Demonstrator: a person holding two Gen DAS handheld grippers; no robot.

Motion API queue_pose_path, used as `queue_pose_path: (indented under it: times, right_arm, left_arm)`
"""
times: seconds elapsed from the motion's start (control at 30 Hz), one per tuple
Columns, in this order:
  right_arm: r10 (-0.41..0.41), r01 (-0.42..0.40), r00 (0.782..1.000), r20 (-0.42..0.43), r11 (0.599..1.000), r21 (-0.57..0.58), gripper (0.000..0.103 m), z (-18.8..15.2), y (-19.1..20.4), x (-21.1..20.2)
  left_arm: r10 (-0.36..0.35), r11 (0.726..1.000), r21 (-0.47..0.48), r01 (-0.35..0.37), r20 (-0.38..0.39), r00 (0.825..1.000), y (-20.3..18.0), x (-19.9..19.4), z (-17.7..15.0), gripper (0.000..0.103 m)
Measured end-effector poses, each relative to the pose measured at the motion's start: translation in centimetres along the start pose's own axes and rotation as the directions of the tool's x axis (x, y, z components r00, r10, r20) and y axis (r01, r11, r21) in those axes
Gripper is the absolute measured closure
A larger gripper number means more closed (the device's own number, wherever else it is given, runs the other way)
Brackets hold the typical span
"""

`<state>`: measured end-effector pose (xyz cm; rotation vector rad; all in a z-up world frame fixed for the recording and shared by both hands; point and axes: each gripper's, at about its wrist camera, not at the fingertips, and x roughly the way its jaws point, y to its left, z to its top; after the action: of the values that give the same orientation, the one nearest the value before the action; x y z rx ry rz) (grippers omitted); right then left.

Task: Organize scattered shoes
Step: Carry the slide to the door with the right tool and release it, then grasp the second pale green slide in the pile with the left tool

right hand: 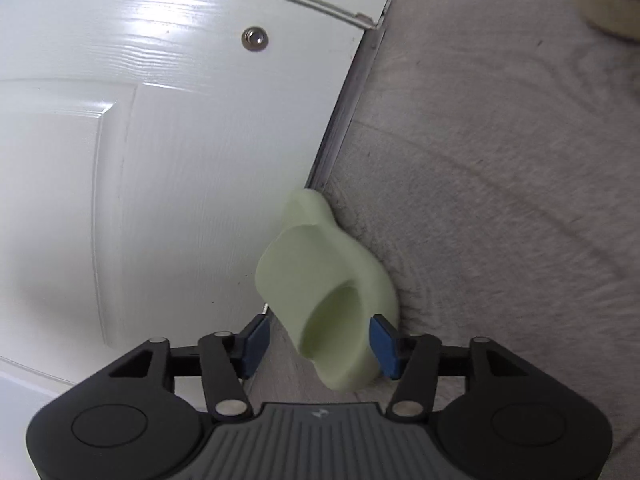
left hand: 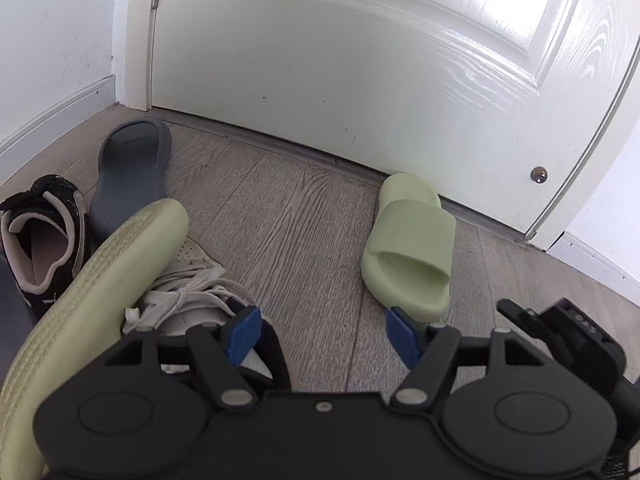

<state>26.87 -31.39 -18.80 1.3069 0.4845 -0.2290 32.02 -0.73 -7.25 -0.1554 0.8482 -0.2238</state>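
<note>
My right gripper (right hand: 318, 344) has jaws spread around the green slide (right hand: 320, 276) by the door (right hand: 160, 160), pads not pressing. My left gripper (left hand: 320, 336) jaws are spread, empty.

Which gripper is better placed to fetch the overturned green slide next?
Left. The overturned green slide lies right beside the left gripper, open and empty; the right gripper straddles the upright slide by the door.
</note>
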Motion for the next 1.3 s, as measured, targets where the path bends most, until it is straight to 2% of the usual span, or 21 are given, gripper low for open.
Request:
queue_pose_path:
  times: [0.07, 0.13, 0.2, 0.27, 0.3, 0.37, 0.4, 0.43, 0.47, 0.53, 0.57, 0.63, 0.8, 0.83, 0.9, 1.0, 1.1, 1.23, 1.3]
  right_arm:
    - [-0.047, 0.047, 0.999, -0.010, 0.999, 0.001, 0.042, 0.9, 0.2, -2.4]
    - [-0.013, 0.011, 1.000, -0.027, 0.999, -0.053, 0.042, 1.9, 1.0, -5.2]
    - [0.016, -0.020, 1.000, -0.026, 0.987, -0.157, 0.040, 2.1, 2.3, -8.7]
    - [0.036, -0.040, 0.999, -0.022, 0.977, -0.211, 0.039, 2.1, 2.9, -10.9]
    - [0.046, -0.050, 0.999, -0.022, 0.971, -0.235, 0.039, 2.0, 3.1, -11.9]
    - [0.061, -0.069, 0.997, -0.037, 0.967, -0.246, 0.039, 1.8, 3.1, -13.1]
    - [0.061, -0.069, 0.997, -0.042, 0.965, -0.254, 0.039, 1.8, 3.1, -13.3]
    - [0.060, -0.070, 0.997, -0.047, 0.962, -0.263, 0.039, 1.7, 3.1, -13.4]
    - [0.059, -0.071, 0.997, -0.052, 0.959, -0.273, 0.039, 1.6, 3.2, -13.5]
    - [0.054, -0.072, 0.996, -0.065, 0.948, -0.309, 0.039, 1.3, 3.6, -13.2]
    - [0.055, -0.074, 0.996, -0.069, 0.943, -0.325, 0.039, 1.2, 3.9, -12.8]
    - [0.063, -0.086, 0.995, -0.078, 0.931, -0.356, 0.039, 0.7, 4.2, -12.8]
    - [0.072, -0.109, 0.992, -0.102, 0.900, -0.422, 0.039, -0.3, 4.9, -12.6]
    - [0.073, -0.112, 0.992, -0.105, 0.894, -0.435, 0.039, -0.5, 5.0, -12.6]
    - [0.075, -0.117, 0.991, -0.113, 0.895, -0.431, 0.039, -0.5, 5.0, -12.5]
    - [0.075, -0.122, 0.989, -0.128, 0.902, -0.414, 0.039, -0.5, 4.8, -12.2]
    - [0.078, -0.127, 0.988, -0.136, 0.907, -0.401, 0.039, -0.5, 4.7, -12.1]
    - [0.083, -0.135, 0.986, -0.145, 0.909, -0.395, 0.039, -0.7, 4.7, -12.0]
    - [0.088, -0.141, 0.985, -0.150, 0.910, -0.390, 0.039, -0.7, 4.8, -12.0]
  left_arm:
    - [0.006, 1.000, 0.012, -0.006, 0.002, 1.000, -0.4, -1.1, -0.1, 0.033]
    - [0.049, 0.998, 0.044, -0.050, 0.026, 0.998, -0.8, -2.5, -0.2, 0.033]
    - [0.173, 0.978, 0.106, -0.180, 0.072, 0.982, -1.3, -4.0, -0.6, 0.033]
    - [0.296, 0.934, 0.171, -0.313, 0.118, 0.948, -1.6, -4.6, -1.2, 0.033]
    - [0.371, 0.894, 0.215, -0.394, 0.140, 0.918, -1.7, -4.8, -1.6, 0.033]
    - [0.519, 0.776, 0.312, -0.549, 0.180, 0.836, -1.6, -4.3, -2.6, 0.033]
    - [0.566, 0.721, 0.353, -0.596, 0.196, 0.801, -1.5, -4.1, -3.1, 0.033]
    - [0.593, 0.679, 0.392, -0.621, 0.207, 0.778, -1.3, -3.8, -3.5, 0.033]
    - [0.604, 0.650, 0.427, -0.629, 0.211, 0.768, -1.1, -3.5, -3.8, 0.033]
    - [0.593, 0.633, 0.482, -0.606, 0.202, 0.780, -0.5, -2.9, -4.1, 0.033]
    - [0.582, 0.637, 0.491, -0.594, 0.199, 0.788, -0.2, -2.5, -3.9, 0.033]
    - [0.578, 0.642, 0.496, -0.585, 0.189, 0.794, 0.1, -1.8, -3.2, 0.033]
    - [0.620, 0.607, 0.519, -0.603, 0.166, 0.767, 0.3, 1.4, -0.5, 0.031]
    - [0.616, 0.619, 0.519, -0.590, 0.145, 0.774, 0.6, 1.8, -0.1, 0.032]
    - [0.589, 0.669, 0.508, -0.542, 0.082, 0.804, 1.3, 2.2, 0.7, 0.034]
    - [0.544, 0.713, 0.501, -0.490, 0.046, 0.838, 2.7, 1.6, 1.0, 0.038]
    - [0.494, 0.762, 0.481, -0.434, 0.001, 0.870, 4.5, 1.0, 1.4, 0.039]
    - [0.393, 0.873, 0.356, -0.333, -0.109, 0.913, 7.8, -0.3, 3.2, 0.039]
    - [0.351, 0.907, 0.300, -0.295, -0.153, 0.924, 8.8, -0.6, 3.7, 0.039]
